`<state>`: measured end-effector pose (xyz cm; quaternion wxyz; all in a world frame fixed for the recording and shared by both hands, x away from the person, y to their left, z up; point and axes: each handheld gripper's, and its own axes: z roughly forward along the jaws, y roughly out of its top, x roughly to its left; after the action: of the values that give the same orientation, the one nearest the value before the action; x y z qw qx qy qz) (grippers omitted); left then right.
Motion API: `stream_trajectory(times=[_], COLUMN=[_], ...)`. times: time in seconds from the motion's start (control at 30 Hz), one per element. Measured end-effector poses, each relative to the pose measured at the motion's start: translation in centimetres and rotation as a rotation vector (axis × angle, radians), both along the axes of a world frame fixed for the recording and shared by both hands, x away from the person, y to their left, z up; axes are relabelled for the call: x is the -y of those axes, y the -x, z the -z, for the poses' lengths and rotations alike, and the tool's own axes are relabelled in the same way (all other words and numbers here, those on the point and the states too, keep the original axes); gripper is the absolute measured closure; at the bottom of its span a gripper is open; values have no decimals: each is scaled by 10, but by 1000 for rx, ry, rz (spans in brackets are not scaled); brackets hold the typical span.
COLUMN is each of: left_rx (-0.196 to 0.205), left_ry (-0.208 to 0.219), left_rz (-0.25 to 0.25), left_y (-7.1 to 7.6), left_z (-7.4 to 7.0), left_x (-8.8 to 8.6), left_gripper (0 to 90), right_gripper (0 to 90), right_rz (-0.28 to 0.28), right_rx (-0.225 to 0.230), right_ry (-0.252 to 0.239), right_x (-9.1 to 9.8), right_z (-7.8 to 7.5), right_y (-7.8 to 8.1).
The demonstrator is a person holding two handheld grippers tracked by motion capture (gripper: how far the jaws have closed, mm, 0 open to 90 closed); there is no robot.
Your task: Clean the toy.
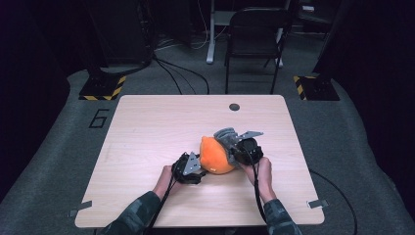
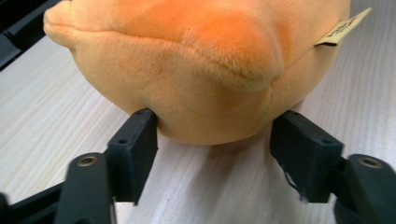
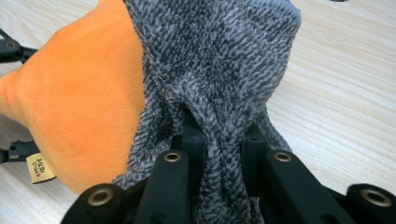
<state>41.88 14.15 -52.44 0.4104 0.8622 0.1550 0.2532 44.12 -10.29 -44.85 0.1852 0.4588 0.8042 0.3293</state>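
An orange plush toy (image 1: 215,156) lies on the wooden table (image 1: 147,122), a little right of centre. Its far right end is covered by a grey knitted cloth (image 1: 226,134). My left gripper (image 1: 200,164) meets the toy from the left. In the left gripper view, my left gripper (image 2: 215,135) has its two pads set against either side of the plush toy's (image 2: 196,70) rounded lower end, with a paper tag (image 2: 343,30) showing at the upper right. My right gripper (image 3: 219,140) is shut on a gathered fold of the grey knit (image 3: 215,70), with the toy's orange side (image 3: 84,102) just left of it.
A small dark round hole (image 1: 234,106) sits near the table's far edge. A black chair (image 1: 254,29) stands on the floor beyond the table. Bare wood stretches to the left and behind the toy. Both forearms enter from the near edge.
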Motion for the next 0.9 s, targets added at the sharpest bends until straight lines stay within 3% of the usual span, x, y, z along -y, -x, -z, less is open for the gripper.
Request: stream_trajectory(times=[0.3,0.37,0.43,0.63,0.7,0.8,0.9], left_rx=[14,16,17,8,9,11,11], left_ry=[4,12,14,19,20,17,14], left_rz=[-12,-13,-17,-23,-27,-29,-29], left_y=[0,0,0,0,0,0,0], left_z=[2,2,3,3,3,3,3], left_x=[2,1,1,0,0,0,0], left_gripper=[658,697,718,732,746,772,786], right_gripper=[774,773,773,773,771,770,768], right_rz=[-2,-3,0,121,167,228,255], right_rx=[-2,0,31,66,56,34,14], right_ry=[-19,-63,-54,-62,-27,78,71], right_x=[1,8,17,63,74,87,98], right_z=[0,-6,-12,-26,-21,-4,2], right_y=[1,3,5,18,24,29,27])
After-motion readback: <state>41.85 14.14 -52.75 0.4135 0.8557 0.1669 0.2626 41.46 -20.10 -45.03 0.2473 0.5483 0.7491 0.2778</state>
